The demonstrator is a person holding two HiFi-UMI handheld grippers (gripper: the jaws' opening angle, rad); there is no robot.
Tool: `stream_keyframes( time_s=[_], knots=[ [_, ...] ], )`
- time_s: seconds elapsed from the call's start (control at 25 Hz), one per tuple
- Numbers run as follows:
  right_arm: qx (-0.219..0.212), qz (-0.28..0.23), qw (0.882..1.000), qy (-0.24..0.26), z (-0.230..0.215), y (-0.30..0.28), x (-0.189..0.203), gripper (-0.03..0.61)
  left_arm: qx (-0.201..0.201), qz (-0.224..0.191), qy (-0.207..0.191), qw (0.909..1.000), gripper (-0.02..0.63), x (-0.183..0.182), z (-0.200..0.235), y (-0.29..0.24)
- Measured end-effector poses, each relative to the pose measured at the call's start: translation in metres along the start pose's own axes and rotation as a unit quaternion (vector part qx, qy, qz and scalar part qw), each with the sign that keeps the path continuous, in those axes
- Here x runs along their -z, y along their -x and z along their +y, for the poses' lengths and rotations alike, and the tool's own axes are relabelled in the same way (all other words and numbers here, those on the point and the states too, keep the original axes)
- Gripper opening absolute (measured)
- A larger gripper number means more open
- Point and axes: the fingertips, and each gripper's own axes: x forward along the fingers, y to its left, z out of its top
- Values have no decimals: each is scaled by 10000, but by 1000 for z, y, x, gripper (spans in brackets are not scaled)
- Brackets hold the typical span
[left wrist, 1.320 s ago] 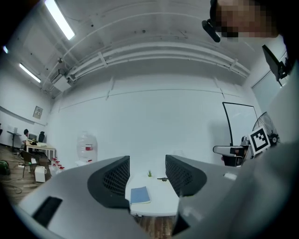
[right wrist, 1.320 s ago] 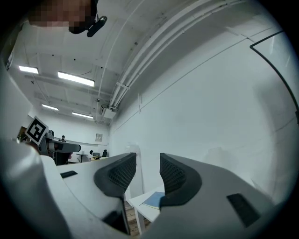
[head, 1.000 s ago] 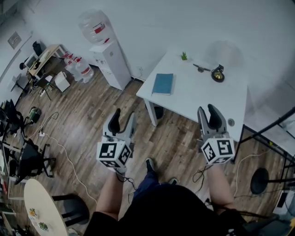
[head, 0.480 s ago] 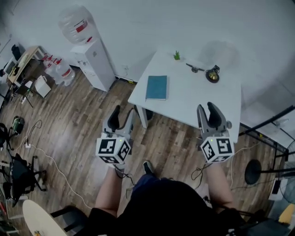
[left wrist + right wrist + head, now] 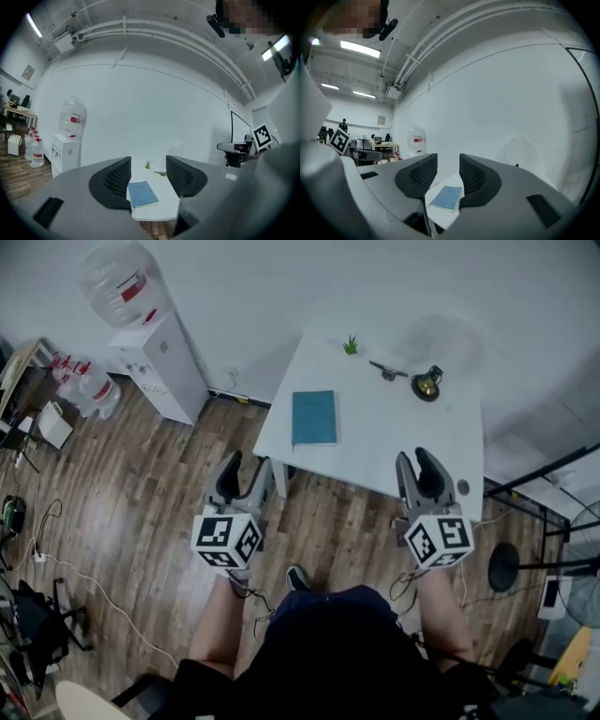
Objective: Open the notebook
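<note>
The notebook (image 5: 313, 418) lies closed and flat on the left half of the white bench (image 5: 375, 460), clear of the bench's edges. Both grippers are well short of it. The left gripper (image 5: 249, 471) hangs off the bench's near-left corner, over the wooden floor. The right gripper (image 5: 417, 465) is at the bench's near edge, on its right half.

The likeliest trouble is the cover. It sits flush on the pages, so a jaw tip coming in level may miss the edge and shove the whole book across the smooth bench top. If nothing pins the notebook down, it may lift whole instead of opening, or slide toward the bench's left edge. A deeper bite could take a wad of pages along with the cover. Which side carries the spine cannot be told from here, and pulling at the bound side would only drag the book. The small plant (image 5: 351, 345) and the dark, brass-coloured object (image 5: 427, 385) at the bench's far side look safely out of the way.

The left jaws stand apart and released, with nothing between them but the distant notebook in their line of sight. The right jaws are also wide and empty, though they have just been closing a little.
</note>
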Motion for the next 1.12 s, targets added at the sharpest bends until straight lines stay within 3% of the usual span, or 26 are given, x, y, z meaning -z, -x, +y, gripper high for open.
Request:
stream_keyframes(
  time_s=[0.48, 0.72, 0.88, 1.12],
  knots=[
    [-47, 393, 9981, -473, 1, -55, 42, 140, -45, 356, 152, 9992, 229, 27, 39, -25],
    [-424, 272, 9954, -814, 2, -119, 44, 133, -473, 326, -137, 9983, 227, 7, 71, -33],
    [-672, 251, 9929, -944, -5, -165, 41, 133, -667, 382, -236, 9968, 227, -4, 83, -61],
    [-800, 602, 9875, -1215, -38, -228, 70, 130, -657, 714, -250, 9950, 227, 7, 82, -131]
  ],
)
